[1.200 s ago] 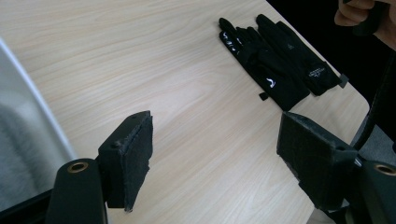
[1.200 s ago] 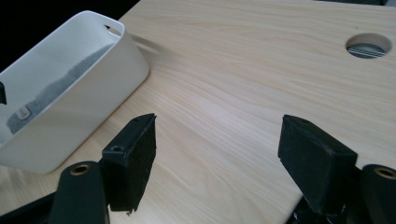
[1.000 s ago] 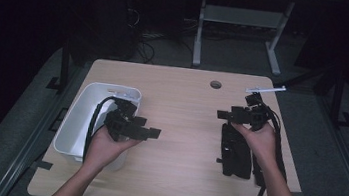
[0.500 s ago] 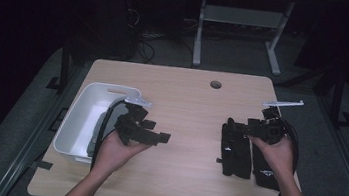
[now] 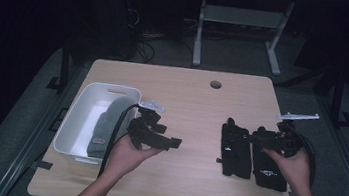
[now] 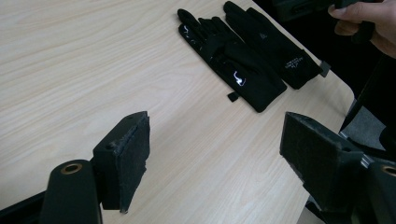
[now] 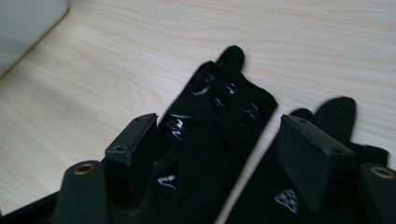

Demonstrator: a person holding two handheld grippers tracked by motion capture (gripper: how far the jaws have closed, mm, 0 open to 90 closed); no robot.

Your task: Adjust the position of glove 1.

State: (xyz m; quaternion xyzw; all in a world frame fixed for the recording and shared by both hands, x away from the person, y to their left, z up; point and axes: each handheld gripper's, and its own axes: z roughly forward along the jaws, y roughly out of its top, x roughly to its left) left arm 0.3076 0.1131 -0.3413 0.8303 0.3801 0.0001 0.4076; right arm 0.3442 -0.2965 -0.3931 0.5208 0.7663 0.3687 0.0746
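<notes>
Two black gloves lie flat side by side on the right half of the wooden table (image 5: 188,94), the left glove (image 5: 235,151) next to the right glove (image 5: 267,167). My right gripper (image 5: 252,136) hovers low over them, pointing left. Its jaws have just closed a little but still stand apart, and in the right gripper view (image 7: 217,123) they straddle the left glove's fingers (image 7: 210,93) without pressing. The right glove (image 7: 336,116) lies beside it. My left gripper (image 5: 171,140) is open and empty over the table's middle; the left gripper view (image 6: 215,119) looks toward both gloves (image 6: 233,70).
A white plastic bin (image 5: 113,89) stands at the table's left edge with a grey cloth (image 5: 103,124) inside. A round cable hole (image 5: 216,84) sits near the far edge. Beyond the table are a dark floor, cables and a desk frame (image 5: 199,35).
My right hand has moved right, toward me and lower, and is now over the gloves. My left hand has drifted right, away from the bin.
</notes>
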